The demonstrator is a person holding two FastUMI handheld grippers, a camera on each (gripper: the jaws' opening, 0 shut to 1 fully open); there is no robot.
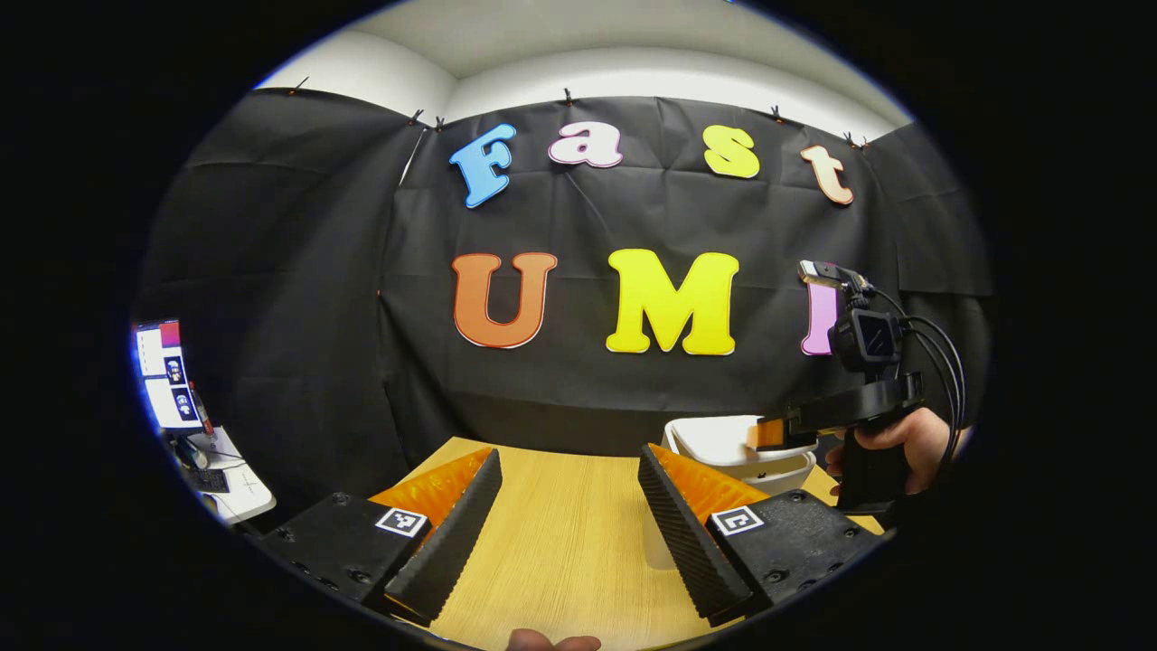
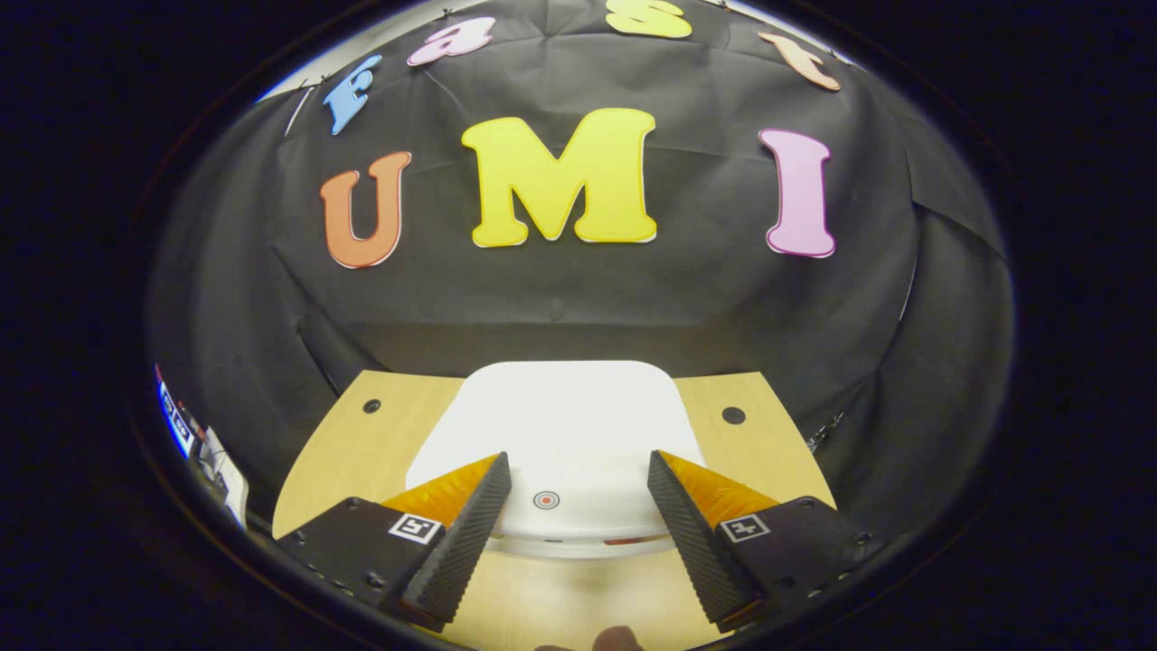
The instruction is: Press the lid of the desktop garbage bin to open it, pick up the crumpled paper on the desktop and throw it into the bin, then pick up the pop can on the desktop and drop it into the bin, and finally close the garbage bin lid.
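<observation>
Just ahead of our spread right gripper (image 2: 571, 542), the bin's lid (image 2: 556, 425) sits unpressed, everything left; our left gripper (image 1: 560, 533) is spread, empty.

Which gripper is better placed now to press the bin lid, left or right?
Right. The right gripper hangs open directly above the closed white lid, its red button between the fingers. The left gripper faces bare table, the bin off to its side.

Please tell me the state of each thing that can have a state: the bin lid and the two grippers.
Garbage bin lid: closed, lying flat on the bin.
Left hand-held gripper: open, holding nothing, above the table.
Right hand-held gripper: open, holding nothing, over the lid's front edge.
</observation>
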